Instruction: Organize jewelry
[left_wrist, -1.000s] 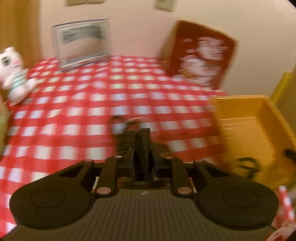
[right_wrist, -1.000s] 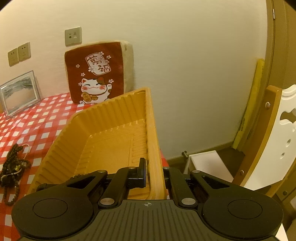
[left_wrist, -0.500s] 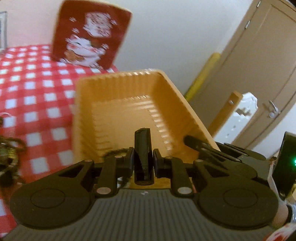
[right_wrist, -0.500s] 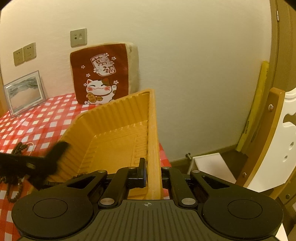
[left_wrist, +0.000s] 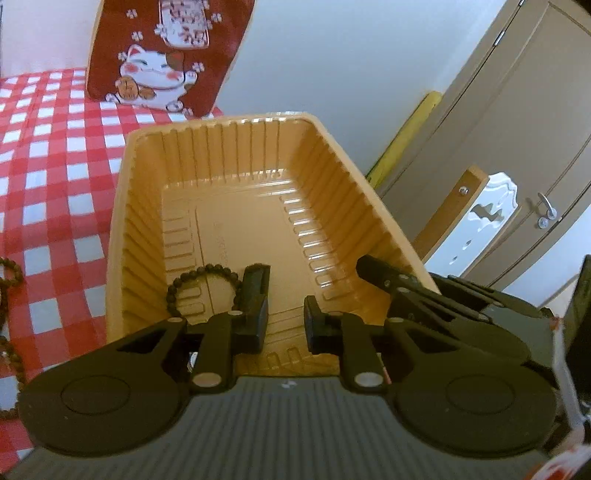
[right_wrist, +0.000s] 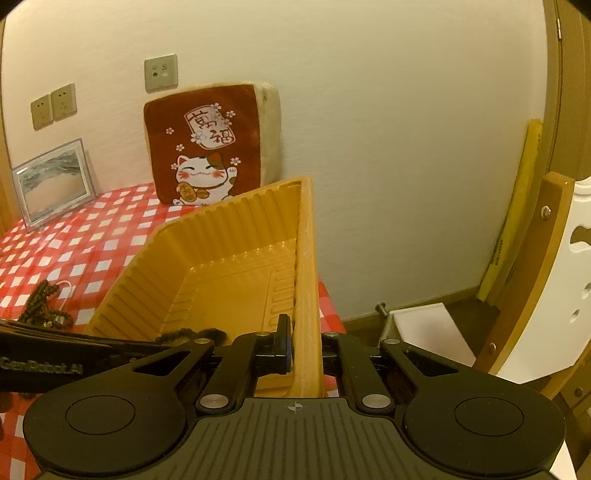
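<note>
My left gripper (left_wrist: 284, 314) hangs over the near end of the tray (left_wrist: 122, 206), and its two fingers stand apart with nothing between them. A bead bracelet (left_wrist: 201, 282) lies on the tray floor, right beside my left finger; I cannot tell if they touch. My right gripper (right_wrist: 303, 352) is pinched tight on the tray's right wall, one finger inside and one outside.

The tray looks like thin ribbed plastic. I think it is light and a bit bendy, so holding the wall keeps it from sliding on the cloth (left_wrist: 55, 177).

More beads (right_wrist: 42, 304) lie in a heap on the cloth, left of the tray. I think they are light, hard and smooth, on a floppy string. They will droop and swing when I lift them. A round bead can roll out of the fingers. So I would pinch across the thick part of the heap, where strands lie together, and squeeze firmly. Loose ends may catch on the tray rim, so I would lift high first.
</note>
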